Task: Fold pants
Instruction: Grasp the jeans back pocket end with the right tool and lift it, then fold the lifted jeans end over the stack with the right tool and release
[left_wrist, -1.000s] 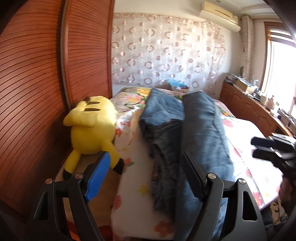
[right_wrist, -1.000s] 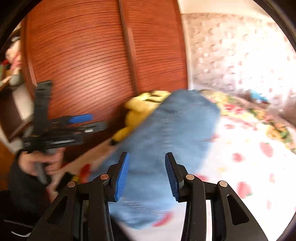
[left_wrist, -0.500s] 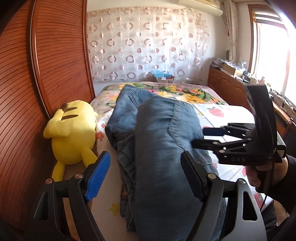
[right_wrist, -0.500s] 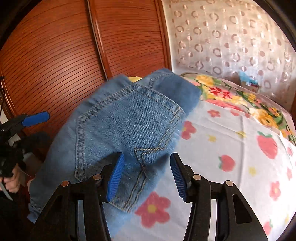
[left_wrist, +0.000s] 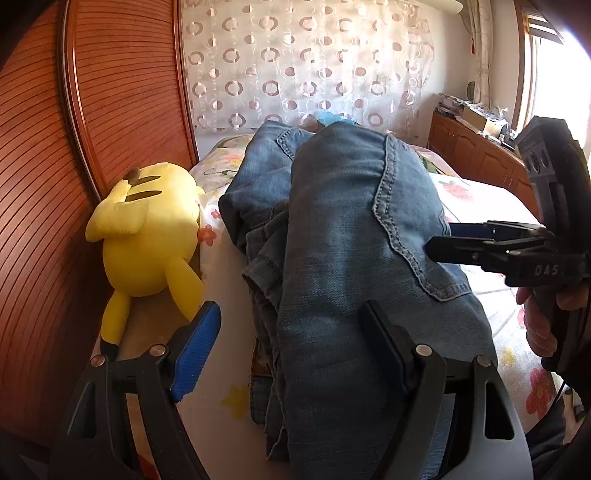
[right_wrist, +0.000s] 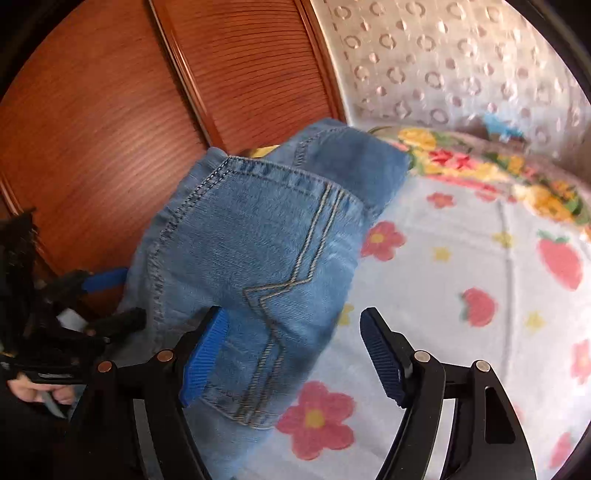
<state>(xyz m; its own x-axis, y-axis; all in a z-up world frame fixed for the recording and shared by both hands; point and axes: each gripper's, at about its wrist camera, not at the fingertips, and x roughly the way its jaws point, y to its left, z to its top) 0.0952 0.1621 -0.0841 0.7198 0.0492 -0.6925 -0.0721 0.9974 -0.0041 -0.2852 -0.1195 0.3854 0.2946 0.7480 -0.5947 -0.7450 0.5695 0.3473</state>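
Observation:
Blue jeans lie folded in a thick stack near the left edge of the bed; a back pocket faces up. My left gripper hovers open over the stack's near end, its pads clear of the denim. My right gripper is at the stack's right side, jaws opening. The pocket's edge lies between its fingers, but the pads do not press on it. Each gripper shows in the other's view: the right gripper beside the jeans, the left gripper at the far side.
A yellow plush toy sits left of the jeans against slatted wooden doors. The floral bed sheet spreads to the right. A wooden cabinet with clutter runs under the window. A patterned curtain hangs behind the bed.
The right gripper's jaws have widened and it has swung around to the jeans' side. Both grippers have come closer and lower to the jeans, which have come to rest on the bed.

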